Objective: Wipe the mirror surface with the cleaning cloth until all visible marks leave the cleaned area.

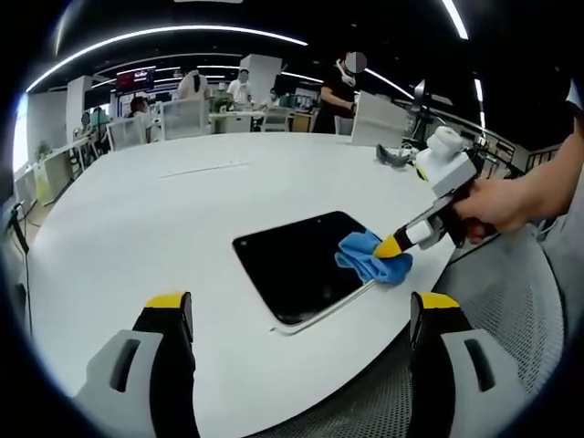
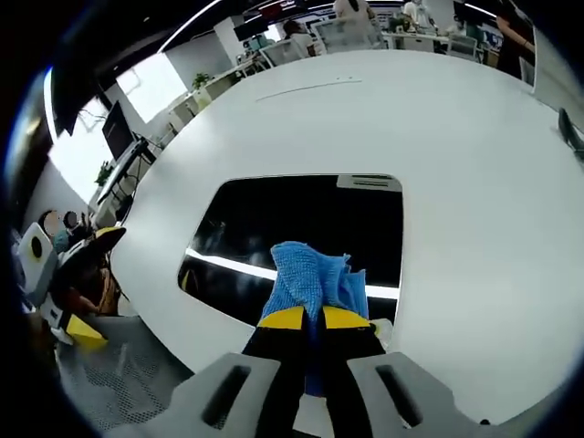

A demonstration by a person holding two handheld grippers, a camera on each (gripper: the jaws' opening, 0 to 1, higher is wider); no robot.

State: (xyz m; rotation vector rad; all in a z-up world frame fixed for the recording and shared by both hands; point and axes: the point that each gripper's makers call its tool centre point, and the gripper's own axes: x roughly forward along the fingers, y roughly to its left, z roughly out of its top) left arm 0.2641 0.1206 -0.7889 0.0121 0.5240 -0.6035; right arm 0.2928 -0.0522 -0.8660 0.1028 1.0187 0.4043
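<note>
A dark rectangular mirror (image 1: 297,260) lies flat on the white table (image 1: 155,210). A blue cleaning cloth (image 1: 372,256) rests on the mirror's right edge, pinched by my right gripper (image 1: 391,246), held by a person's hand. In the right gripper view the cloth (image 2: 315,278) sticks out from my shut right gripper (image 2: 308,318) over the mirror (image 2: 301,228), which reflects a bright light strip. My left gripper (image 1: 299,306) hovers open near the table's front edge, short of the mirror, nothing between its yellow-tipped fingers. It also appears at the left of the right gripper view (image 2: 78,301).
A grey mesh chair (image 1: 520,292) sits at the table's right edge. A dark small object (image 1: 394,157) lies at the far right of the table. Desks, partitions and several people stand in the office beyond. The table's left and far parts are bare white.
</note>
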